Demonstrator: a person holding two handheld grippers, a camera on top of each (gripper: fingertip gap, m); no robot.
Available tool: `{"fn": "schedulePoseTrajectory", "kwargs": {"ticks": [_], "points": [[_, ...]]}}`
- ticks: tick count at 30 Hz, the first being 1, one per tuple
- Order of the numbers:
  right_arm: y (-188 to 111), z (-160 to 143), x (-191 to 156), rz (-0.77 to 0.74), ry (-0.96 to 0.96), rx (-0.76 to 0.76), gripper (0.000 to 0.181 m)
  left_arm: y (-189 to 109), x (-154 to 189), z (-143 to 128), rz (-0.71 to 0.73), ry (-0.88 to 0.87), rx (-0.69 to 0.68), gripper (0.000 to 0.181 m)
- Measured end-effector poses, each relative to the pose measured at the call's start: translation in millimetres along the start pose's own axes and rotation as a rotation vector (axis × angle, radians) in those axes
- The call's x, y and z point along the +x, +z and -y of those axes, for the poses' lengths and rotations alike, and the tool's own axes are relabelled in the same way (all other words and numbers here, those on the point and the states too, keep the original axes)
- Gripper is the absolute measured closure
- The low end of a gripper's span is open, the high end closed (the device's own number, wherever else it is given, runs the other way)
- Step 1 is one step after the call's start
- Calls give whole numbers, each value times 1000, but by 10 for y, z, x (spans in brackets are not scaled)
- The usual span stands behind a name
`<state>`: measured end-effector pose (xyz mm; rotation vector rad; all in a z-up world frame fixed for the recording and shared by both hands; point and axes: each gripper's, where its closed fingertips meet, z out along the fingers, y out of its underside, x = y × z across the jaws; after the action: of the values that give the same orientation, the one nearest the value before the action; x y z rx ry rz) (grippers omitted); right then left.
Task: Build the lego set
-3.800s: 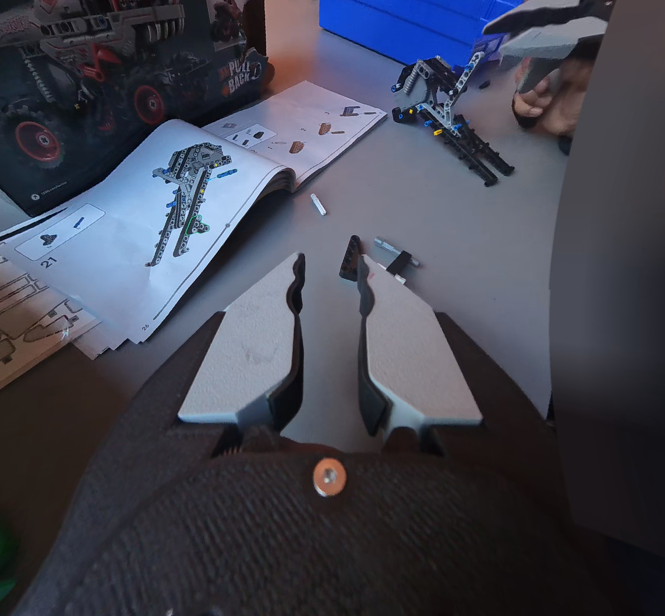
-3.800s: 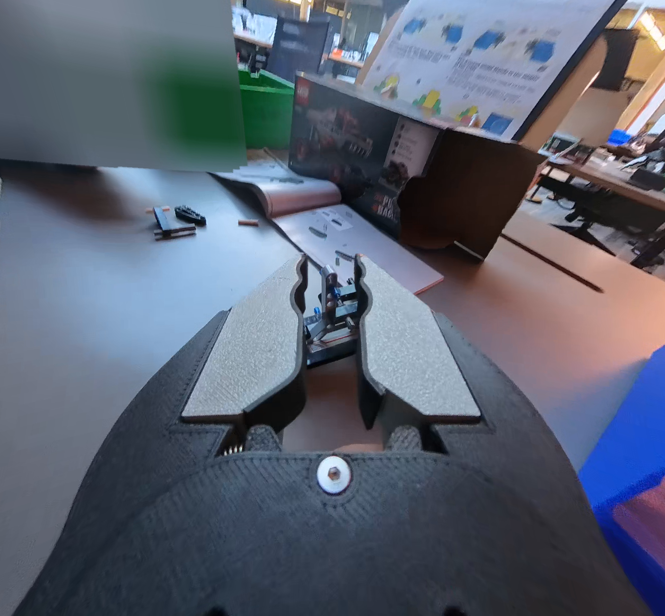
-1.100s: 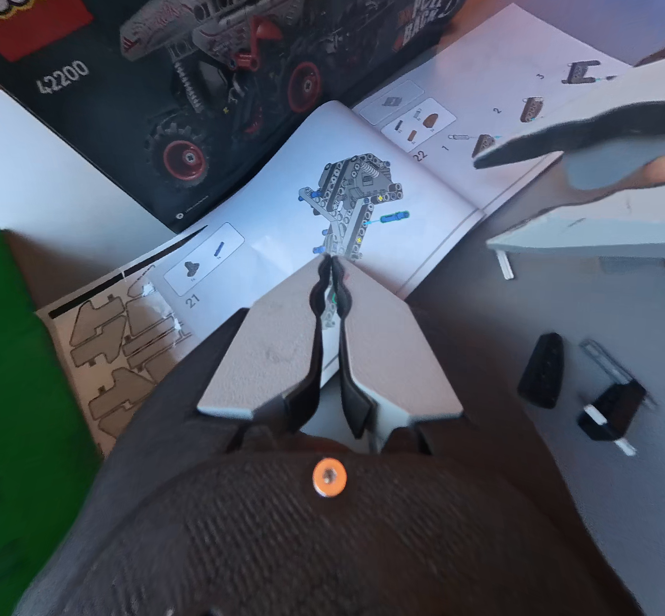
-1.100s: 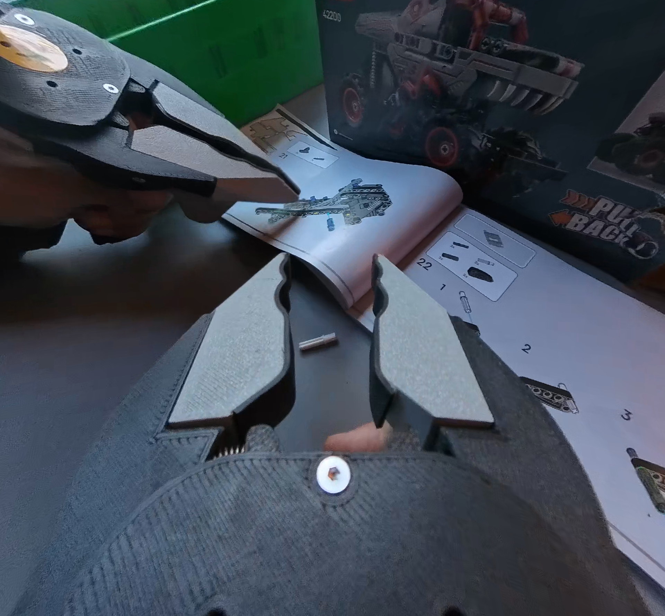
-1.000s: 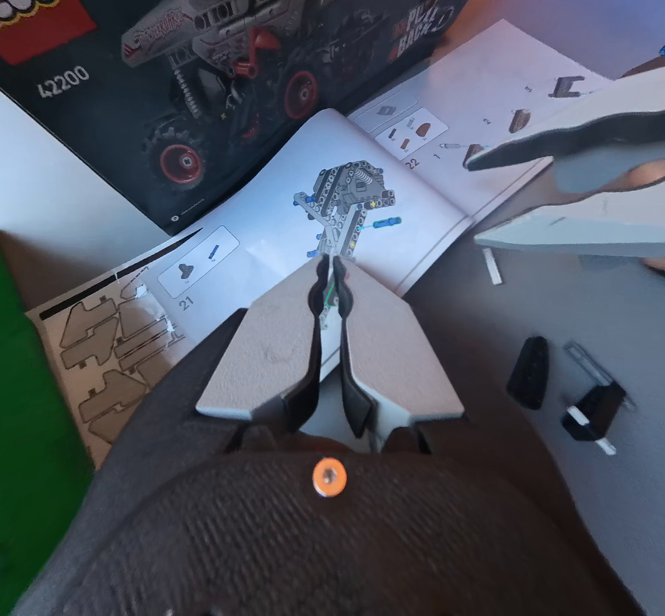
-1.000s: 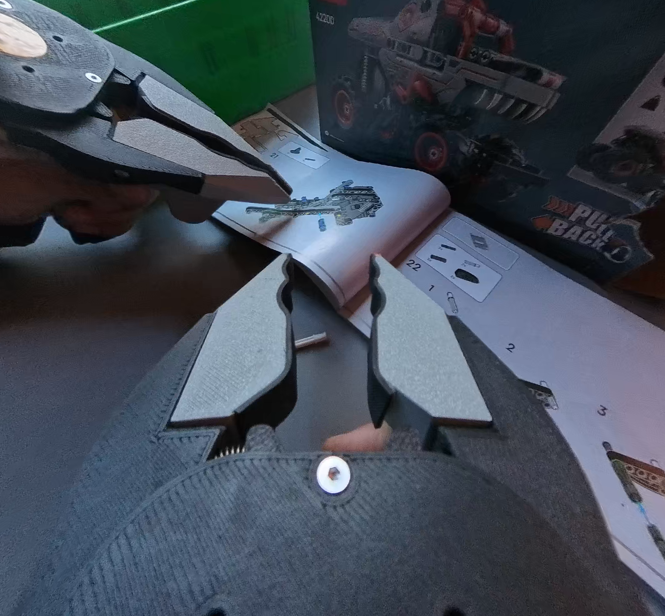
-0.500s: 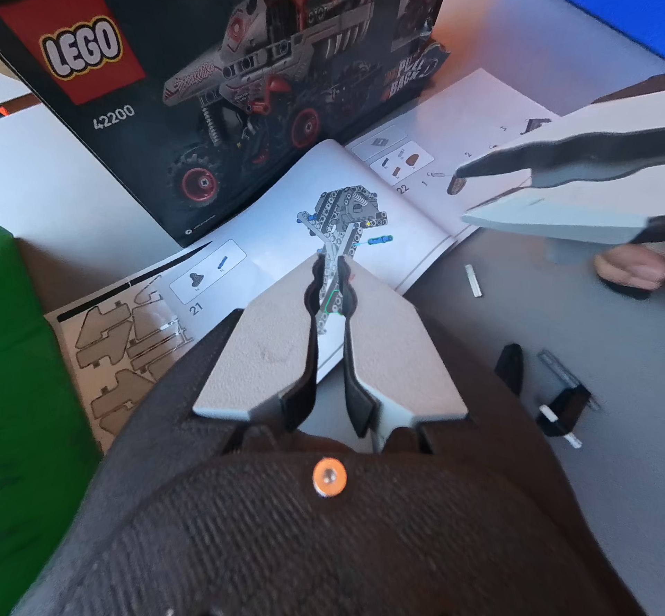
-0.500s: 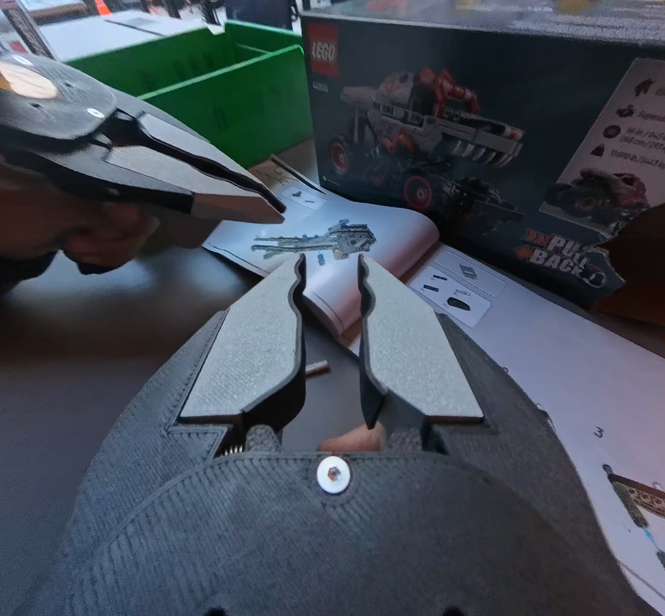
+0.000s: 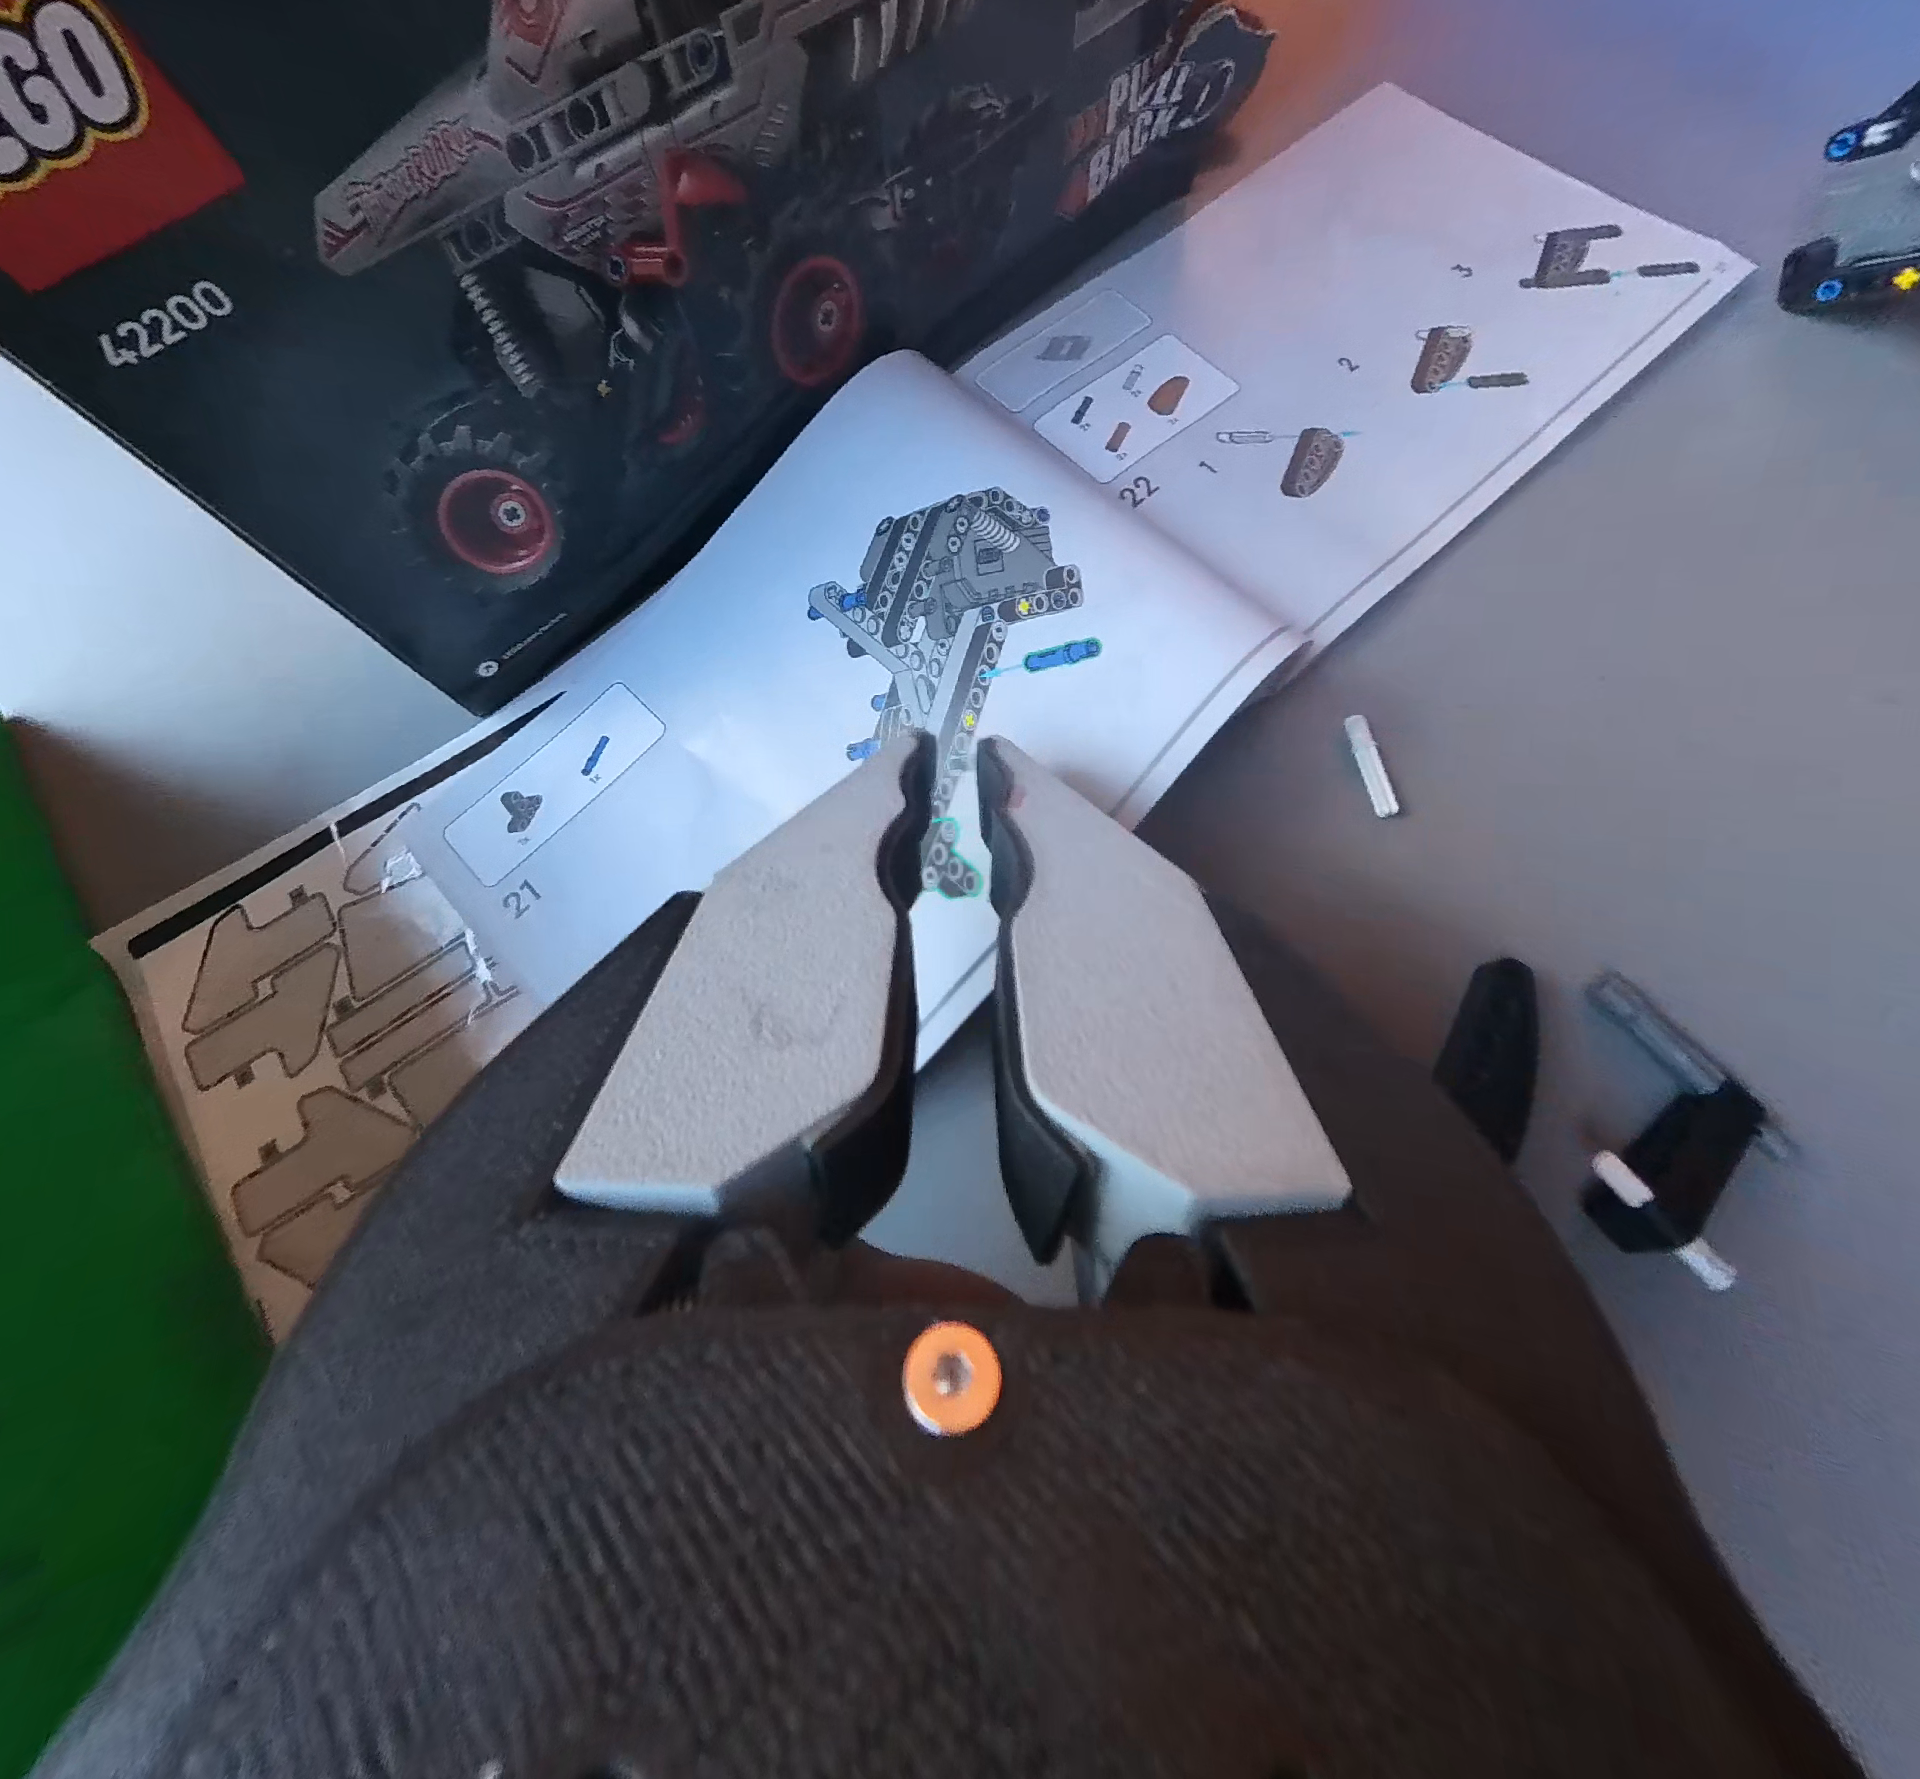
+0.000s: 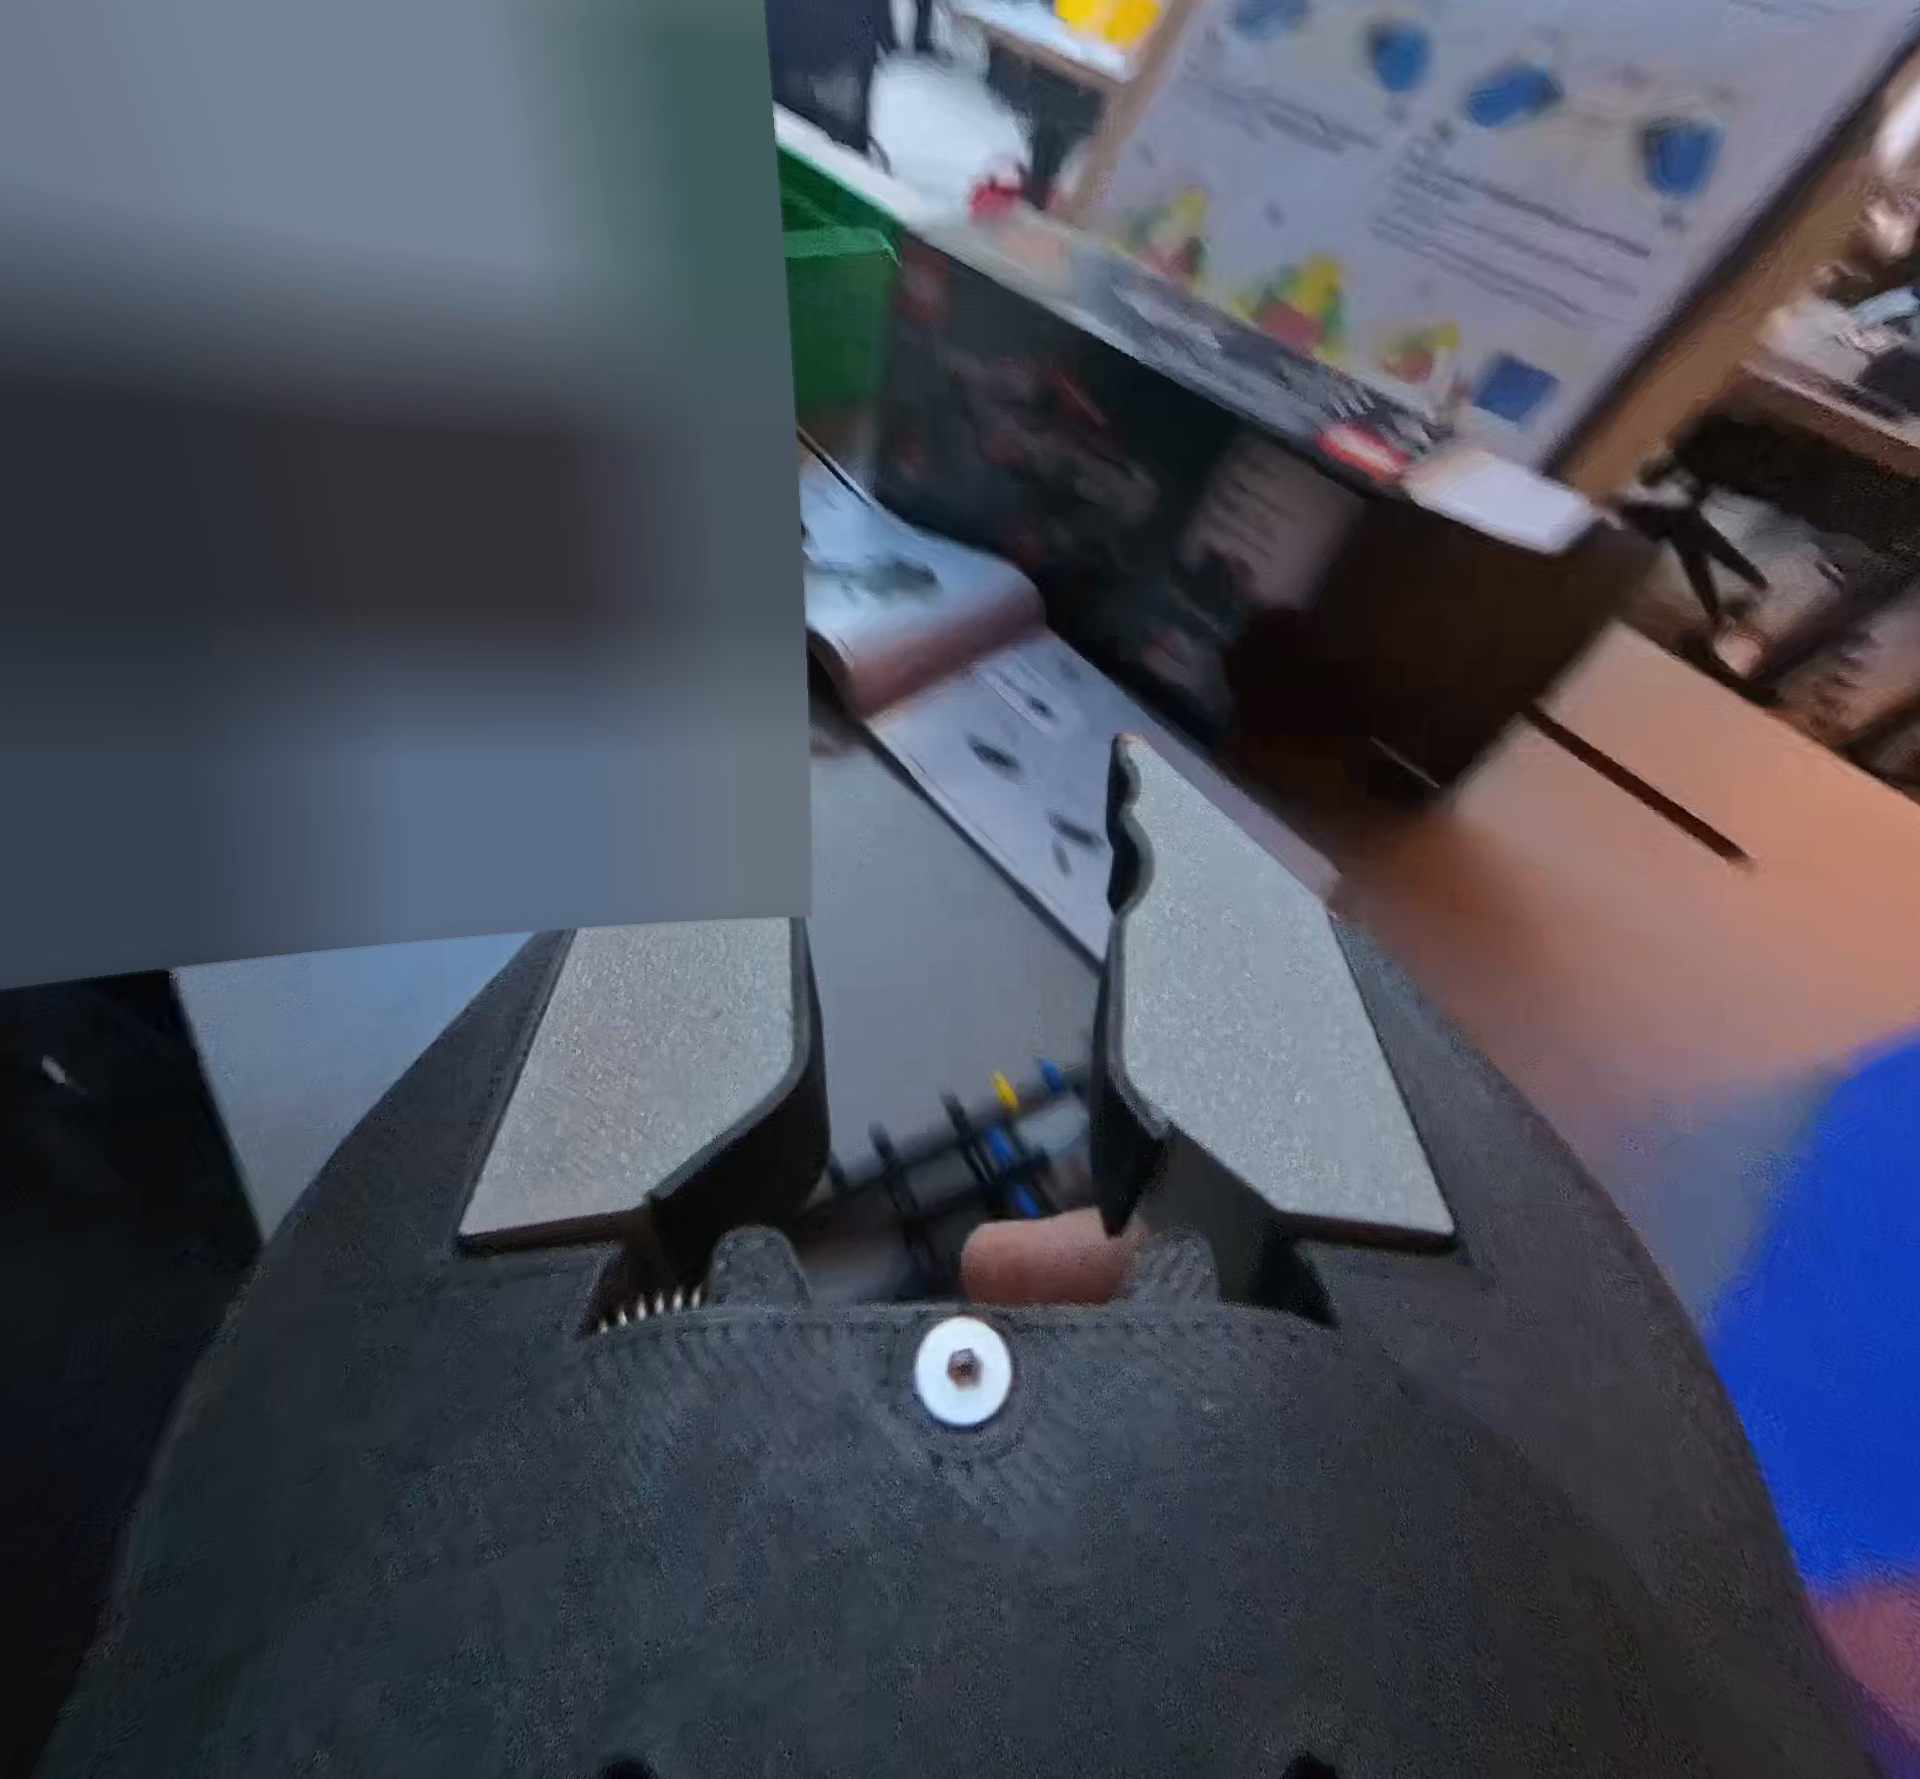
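Note:
My left gripper [image 9: 949,755] hovers over the open instruction booklet [image 9: 1049,441]. Its jaws stand a narrow gap apart and hold nothing. A small light grey axle [image 9: 1371,779], a black curved piece [image 9: 1491,1038] and a black connector on a grey axle [image 9: 1673,1179] lie on the grey table to its right. The partial build [image 9: 1860,254] shows at the right edge. My right gripper [image 10: 961,794] is wide open and empty. It is above the partial build [image 10: 977,1158], whose black beams and blue and yellow pins show between its fingers. A mosaic patch hides its left fingertip.
The set's dark box [image 9: 623,119] stands behind the booklet; it also shows in the right wrist view [image 10: 1143,503]. A sticker sheet [image 9: 312,1023] and a green bin [image 9: 62,1210] are at the left. A blue bin [image 10: 1849,1314] is at the right. Left tips to right tips: about 25 cm. Measured from the fingertips, the small light grey axle [image 9: 1371,779] is 9 cm or so from the left gripper and 20 cm from the right.
My right gripper has left the booklet, swung back over the partial build and opened wide. My left gripper's jaws have parted slightly over the booklet.

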<state>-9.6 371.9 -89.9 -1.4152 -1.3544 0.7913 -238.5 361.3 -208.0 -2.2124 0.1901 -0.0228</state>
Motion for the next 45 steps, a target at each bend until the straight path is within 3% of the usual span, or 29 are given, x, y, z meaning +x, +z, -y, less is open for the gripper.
{"fn": "schedulePoseTrajectory", "kwargs": {"ticks": [5, 8, 12, 15, 23, 32, 45], "points": [[-230, -792, 486, 20, 95, -184, 108, 20, 2, -16, 9, 13, -5, 176], [-105, -934, 516, 100, 71, -203, 112, 66, -12, -65, 13, 12, -25, 176], [132, -1057, 430, 185, 11, -285, 131, 98, -75, -97, 20, -13, -40, 176], [282, -1006, 410, 172, -3, -269, 154, 105, -95, -110, 15, -25, -46, 176], [668, -828, 273, 145, -1, -281, 151, 133, -111, -159, 22, -8, -65, 175], [524, -788, 407, 126, 42, -205, 176, 146, -149, -192, 17, -13, -81, 175], [569, -797, 412, 147, 130, -184, 173, 160, -149, -206, 22, -4, -88, 174]]}}
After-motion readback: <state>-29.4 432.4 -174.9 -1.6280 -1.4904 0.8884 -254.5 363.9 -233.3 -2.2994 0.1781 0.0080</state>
